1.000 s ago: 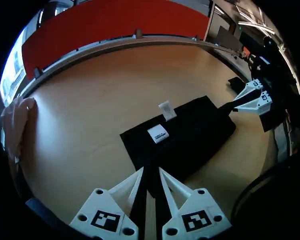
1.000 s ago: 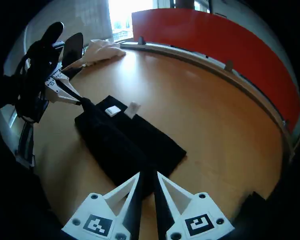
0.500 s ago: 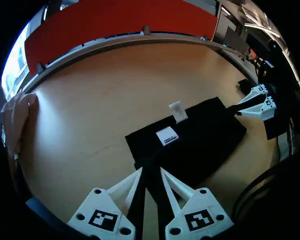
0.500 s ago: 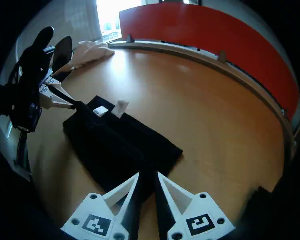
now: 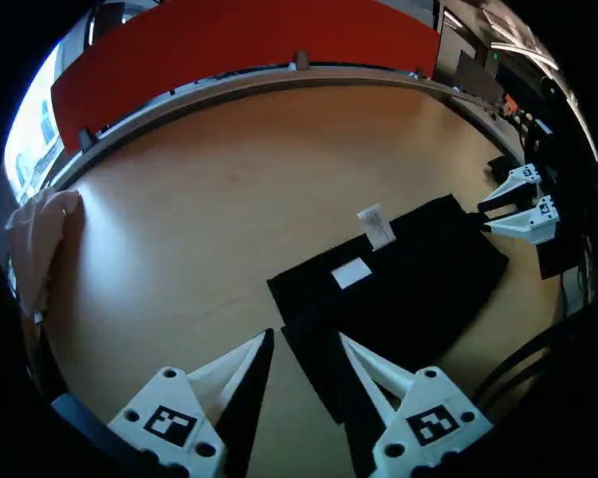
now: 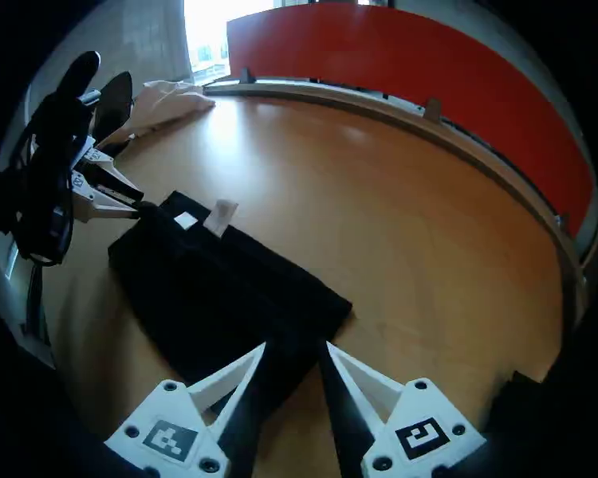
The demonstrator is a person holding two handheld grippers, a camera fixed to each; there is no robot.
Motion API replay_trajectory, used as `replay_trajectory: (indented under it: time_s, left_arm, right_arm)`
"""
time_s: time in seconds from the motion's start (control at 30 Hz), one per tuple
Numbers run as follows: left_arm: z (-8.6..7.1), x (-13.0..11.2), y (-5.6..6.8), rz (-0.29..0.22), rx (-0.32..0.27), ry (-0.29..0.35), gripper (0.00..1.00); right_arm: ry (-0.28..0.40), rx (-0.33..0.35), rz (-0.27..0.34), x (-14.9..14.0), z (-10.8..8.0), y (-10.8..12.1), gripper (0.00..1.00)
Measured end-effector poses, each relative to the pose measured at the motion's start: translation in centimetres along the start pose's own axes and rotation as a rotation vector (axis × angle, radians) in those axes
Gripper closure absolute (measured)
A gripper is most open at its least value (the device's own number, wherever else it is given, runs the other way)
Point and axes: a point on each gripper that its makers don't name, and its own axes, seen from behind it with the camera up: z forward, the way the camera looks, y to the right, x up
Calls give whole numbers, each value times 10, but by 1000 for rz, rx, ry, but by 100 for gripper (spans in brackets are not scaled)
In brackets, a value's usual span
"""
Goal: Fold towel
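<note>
Black towel (image 5: 411,279) folded flat on wooden table (image 5: 219,199). Left gripper (image 5: 300,334), right gripper (image 6: 293,344): jaws spread, straddling opposite ends, gripping nothing. Likely release after fold; next, regrip for another fold.

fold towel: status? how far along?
Done: the black towel lies flat on the table, doubled over, with a layer edge visible. In hand: nothing. The left gripper and right gripper are both open, fingers either side of opposite ends. Left: possibly another fold, then pulling clear.

Window (image 6: 207,36) glare on table (image 6: 243,119) — fisheye-bowed edges, sharp.
</note>
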Motion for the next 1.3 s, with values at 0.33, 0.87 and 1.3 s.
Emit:
replay_trajectory:
  time_s: [0.33, 0.87, 1.3]
  left_arm:
    - [2, 6, -9, 23, 25, 4, 35]
    - [2, 23, -26, 34, 69, 27, 31]
    - [-3, 21, -22, 12, 50, 32, 21]
  right_arm:
    - [0, -48, -9, 3, 6, 16, 41]
    - [23, -84, -2, 20, 10, 31, 34]
    - [40, -96, -10, 23, 2, 32, 4]
